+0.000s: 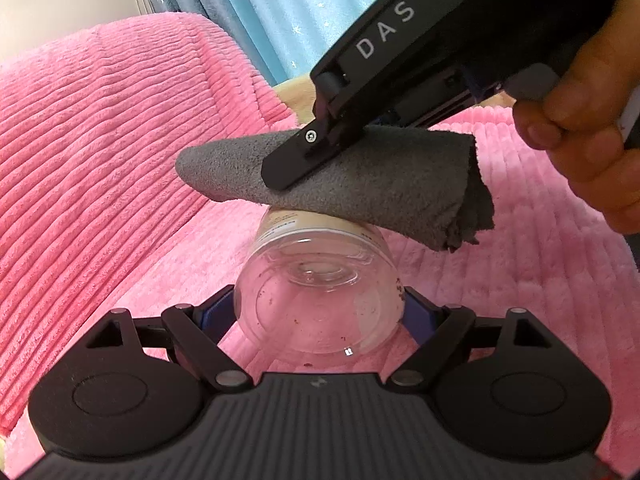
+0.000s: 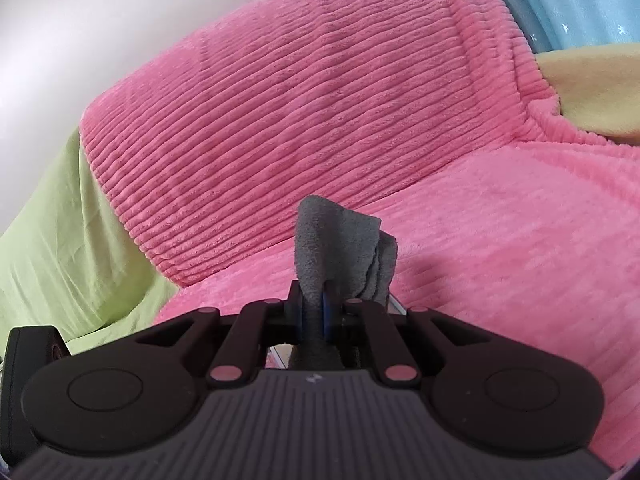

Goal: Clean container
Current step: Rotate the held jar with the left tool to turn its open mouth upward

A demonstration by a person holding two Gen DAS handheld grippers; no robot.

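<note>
In the left wrist view my left gripper (image 1: 320,312) is shut on a clear plastic container (image 1: 320,292) that lies on its side with its base towards the camera; dark specks of dirt show inside. My right gripper (image 1: 280,176) comes in from the upper right, shut on a folded grey cloth (image 1: 360,184). The cloth rests on the upper side of the container near its far end. In the right wrist view the right gripper (image 2: 316,312) pinches the grey cloth (image 2: 340,244), which sticks out ahead of the fingers. The container is almost hidden there.
A pink ribbed plush blanket (image 1: 100,160) covers the seat and a raised cushion (image 2: 300,100). A green sheet (image 2: 60,240) lies at the left, a yellow fabric (image 2: 592,92) at the right, blue curtains (image 1: 300,12) behind. A hand (image 1: 588,140) holds the right gripper.
</note>
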